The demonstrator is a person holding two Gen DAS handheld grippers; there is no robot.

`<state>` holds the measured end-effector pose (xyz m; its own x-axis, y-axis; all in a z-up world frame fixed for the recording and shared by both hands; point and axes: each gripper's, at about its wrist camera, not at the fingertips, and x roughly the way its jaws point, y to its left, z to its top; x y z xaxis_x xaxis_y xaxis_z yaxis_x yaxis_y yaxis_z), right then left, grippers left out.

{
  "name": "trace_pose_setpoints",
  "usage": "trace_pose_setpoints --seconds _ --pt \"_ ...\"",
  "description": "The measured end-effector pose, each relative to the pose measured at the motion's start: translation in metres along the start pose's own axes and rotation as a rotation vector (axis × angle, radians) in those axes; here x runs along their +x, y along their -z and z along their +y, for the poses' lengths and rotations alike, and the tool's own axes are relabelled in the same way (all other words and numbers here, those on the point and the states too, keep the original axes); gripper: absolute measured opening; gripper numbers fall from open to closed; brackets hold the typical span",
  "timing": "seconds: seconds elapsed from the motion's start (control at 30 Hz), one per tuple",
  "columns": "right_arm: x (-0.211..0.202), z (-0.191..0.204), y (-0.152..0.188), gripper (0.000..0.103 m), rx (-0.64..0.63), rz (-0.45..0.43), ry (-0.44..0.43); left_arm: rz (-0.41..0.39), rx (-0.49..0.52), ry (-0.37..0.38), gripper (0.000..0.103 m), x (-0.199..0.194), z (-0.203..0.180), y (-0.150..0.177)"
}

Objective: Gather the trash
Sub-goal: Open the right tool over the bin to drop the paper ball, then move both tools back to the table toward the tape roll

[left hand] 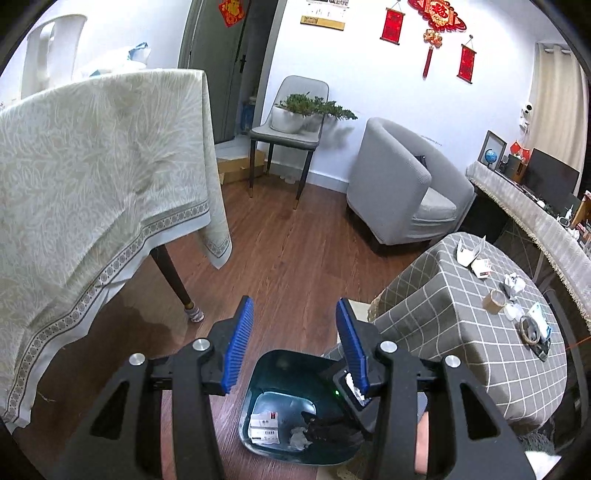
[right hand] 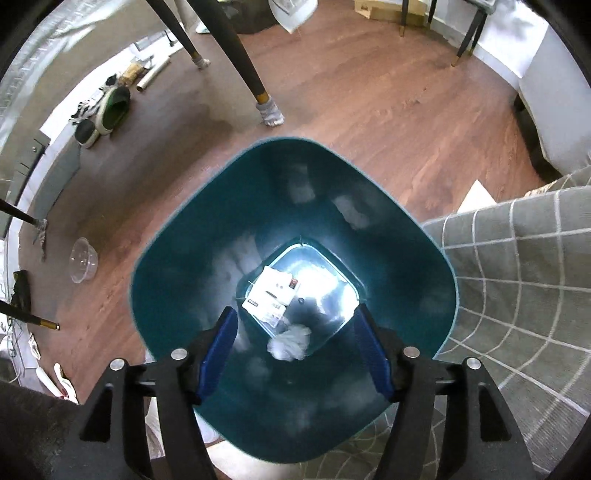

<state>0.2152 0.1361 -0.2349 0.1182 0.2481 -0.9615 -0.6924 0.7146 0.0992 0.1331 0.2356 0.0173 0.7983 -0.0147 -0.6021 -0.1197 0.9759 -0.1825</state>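
The right gripper (right hand: 295, 354) hangs directly above the teal bin (right hand: 184, 229), jaws wide and empty; a crumpled tissue (right hand: 290, 341) and flat packet (right hand: 271, 291) lie below between them. The left gripper (left hand: 295, 343) is likewise spread and empty. More scraps (left hand: 513, 282) sit on the checked table (left hand: 443, 295) to its right, so lift clear before reaching.

Carton (right hand: 271, 295) and tissue (right hand: 290, 343) in bin (right hand: 184, 266).

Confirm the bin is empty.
No: a white packet and a crumpled tissue lie at the bottom of the bin.

Home living room, grey armchair (left hand: 402, 184), clothed dining table (left hand: 99, 177), red wall decorations (left hand: 437, 14), wooden floor (left hand: 288, 236)
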Motion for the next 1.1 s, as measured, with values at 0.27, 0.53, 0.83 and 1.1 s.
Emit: trace_pose_setpoints --seconds 0.27,0.53,0.83,1.1 --pt "-0.078 0.019 -0.004 0.066 -0.064 -0.154 -0.057 -0.052 0.028 -0.023 0.054 -0.011 -0.014 -0.013" --pt "-0.168 0.008 0.0 0.066 -0.08 -0.345 -0.078 -0.12 0.013 -0.018 0.06 -0.021 -0.022 -0.027" --pt "-0.229 -0.031 0.026 0.066 -0.047 -0.474 -0.023 -0.124 0.043 0.017 0.071 -0.007 -0.052 -0.03" --pt "-0.261 -0.07 0.052 0.067 -0.009 -0.549 0.039 -0.105 0.082 0.06 0.076 0.017 -0.089 -0.028"
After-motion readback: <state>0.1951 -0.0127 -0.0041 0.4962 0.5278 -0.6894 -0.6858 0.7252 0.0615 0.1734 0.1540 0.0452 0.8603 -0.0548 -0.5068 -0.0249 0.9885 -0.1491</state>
